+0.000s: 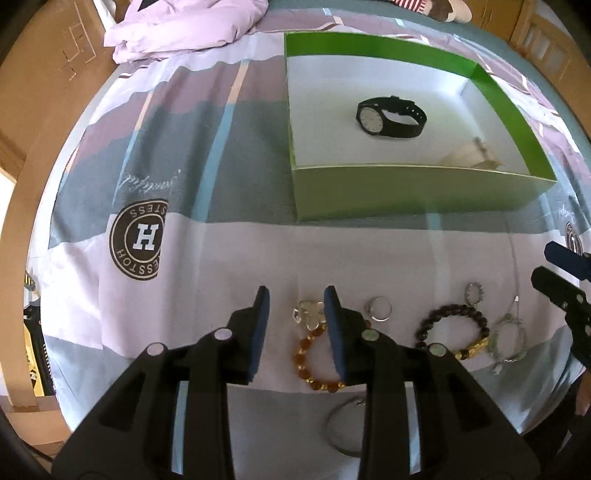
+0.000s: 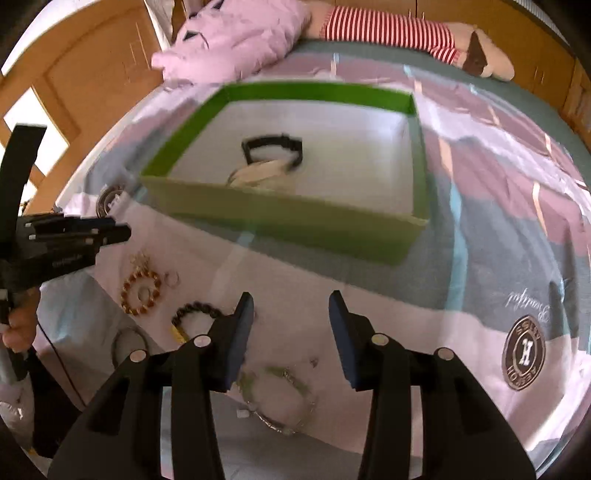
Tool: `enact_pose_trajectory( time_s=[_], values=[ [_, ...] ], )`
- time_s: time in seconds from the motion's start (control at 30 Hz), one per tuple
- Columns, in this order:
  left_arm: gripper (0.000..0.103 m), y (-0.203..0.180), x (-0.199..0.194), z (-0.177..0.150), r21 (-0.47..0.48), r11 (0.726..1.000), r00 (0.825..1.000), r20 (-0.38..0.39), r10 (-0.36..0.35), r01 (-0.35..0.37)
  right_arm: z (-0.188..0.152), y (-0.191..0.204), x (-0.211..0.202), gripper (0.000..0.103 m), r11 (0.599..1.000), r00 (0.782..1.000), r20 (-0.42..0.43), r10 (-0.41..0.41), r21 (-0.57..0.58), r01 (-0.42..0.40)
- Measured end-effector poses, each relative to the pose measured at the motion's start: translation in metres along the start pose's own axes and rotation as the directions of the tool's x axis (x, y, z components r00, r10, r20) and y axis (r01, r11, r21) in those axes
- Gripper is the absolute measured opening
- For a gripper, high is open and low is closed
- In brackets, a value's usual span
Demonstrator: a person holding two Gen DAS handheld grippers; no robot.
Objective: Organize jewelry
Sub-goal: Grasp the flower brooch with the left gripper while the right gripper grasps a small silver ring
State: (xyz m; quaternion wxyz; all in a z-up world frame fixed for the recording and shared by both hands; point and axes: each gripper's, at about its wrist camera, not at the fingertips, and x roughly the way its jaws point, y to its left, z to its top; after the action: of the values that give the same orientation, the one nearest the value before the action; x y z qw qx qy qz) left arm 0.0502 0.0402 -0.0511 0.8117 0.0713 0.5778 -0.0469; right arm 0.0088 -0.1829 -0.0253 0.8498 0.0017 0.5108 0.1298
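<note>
A green box (image 1: 406,192) with a white floor lies on the bed and holds a black watch (image 1: 390,117) and a pale bracelet (image 1: 469,153). My left gripper (image 1: 296,310) is open and empty, just above an amber bead bracelet (image 1: 317,363) and a clear flower charm (image 1: 309,314). Beside them lie a silver ring (image 1: 379,308), a dark bead bracelet (image 1: 452,330), a small ring (image 1: 474,293) and a pale green bracelet (image 1: 508,341). My right gripper (image 2: 291,314) is open and empty above the pale green bracelet (image 2: 280,402); the box (image 2: 295,218) is ahead.
A lilac quilt (image 1: 177,26) and a striped plush toy (image 2: 399,29) lie at the head of the bed. A silver bangle (image 1: 343,430) lies near the bed's front edge. Wooden furniture (image 1: 55,74) stands along the left side.
</note>
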Motion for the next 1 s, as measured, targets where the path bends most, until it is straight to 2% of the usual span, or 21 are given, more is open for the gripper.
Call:
enact_pose_trajectory(
  time_s=[0.1,0.23,0.33,0.4,0.43,0.53,0.67,0.73,0.77,0.8,0.87,0.93,1.0],
  values=[
    [0.031,0.0,-0.001,0.0,-0.005,1.0,1.0,0.001,-0.002,0.002,-0.001,0.006,0.004,0.043,1.0,1.0,-0.01,0.011,-0.02,-0.011],
    [0.031,-0.004,0.009,-0.006,0.032,0.998,0.998,-0.037,0.051,-0.05,-0.007,0.019,0.013,0.043,0.998,0.999,-0.051,0.006,-0.07,-0.009],
    [0.032,0.002,0.021,-0.006,0.011,0.998,0.994,-0.082,0.067,-0.067,-0.011,0.018,0.024,0.043,0.996,0.996,-0.08,-0.049,-0.083,0.042],
    [0.04,0.008,0.022,-0.004,-0.017,0.998,0.995,-0.085,0.054,-0.056,-0.012,0.013,0.029,0.043,0.993,0.991,-0.089,-0.101,-0.064,0.095],
    [0.04,0.009,0.022,-0.003,-0.022,0.998,0.995,-0.085,0.054,-0.056,-0.011,0.006,0.031,0.043,0.993,0.989,-0.097,-0.116,-0.042,0.112],
    [0.041,0.01,0.023,-0.003,-0.022,0.999,0.996,-0.083,0.041,-0.043,-0.008,-0.011,0.033,0.043,0.996,0.99,-0.12,-0.08,0.04,0.085],
    [0.043,0.011,0.033,-0.002,-0.053,0.997,0.988,-0.139,-0.068,0.061,-0.006,-0.026,0.028,0.043,0.992,0.992,-0.111,-0.056,0.107,0.068],
    [0.043,0.011,0.036,-0.003,-0.064,0.996,0.988,-0.137,-0.07,0.061,-0.006,-0.025,0.03,0.043,0.993,0.993,-0.118,-0.028,0.111,0.041],
    [0.039,0.011,0.036,-0.002,-0.059,0.996,0.989,-0.131,-0.067,0.06,-0.008,-0.021,0.031,0.043,0.995,0.992,-0.124,-0.018,0.099,0.03],
    [0.03,0.01,0.036,-0.001,-0.057,0.996,0.99,-0.126,-0.069,0.062,-0.008,-0.017,0.032,0.043,0.996,0.991,-0.129,-0.02,0.084,0.031],
    [0.022,0.008,0.035,-0.004,-0.07,0.994,0.988,-0.127,-0.092,0.084,-0.011,-0.009,0.034,0.043,0.997,0.988,-0.143,-0.062,0.027,0.067],
    [0.022,0.008,0.034,-0.003,-0.068,0.994,0.988,-0.124,-0.093,0.085,-0.014,-0.004,0.037,0.043,0.997,0.981,-0.177,-0.078,-0.009,0.077],
    [0.022,0.007,0.034,-0.003,-0.06,0.995,0.989,-0.119,-0.087,0.08,-0.017,-0.001,0.039,0.043,0.998,0.979,-0.197,-0.055,-0.023,0.051]
  ],
)
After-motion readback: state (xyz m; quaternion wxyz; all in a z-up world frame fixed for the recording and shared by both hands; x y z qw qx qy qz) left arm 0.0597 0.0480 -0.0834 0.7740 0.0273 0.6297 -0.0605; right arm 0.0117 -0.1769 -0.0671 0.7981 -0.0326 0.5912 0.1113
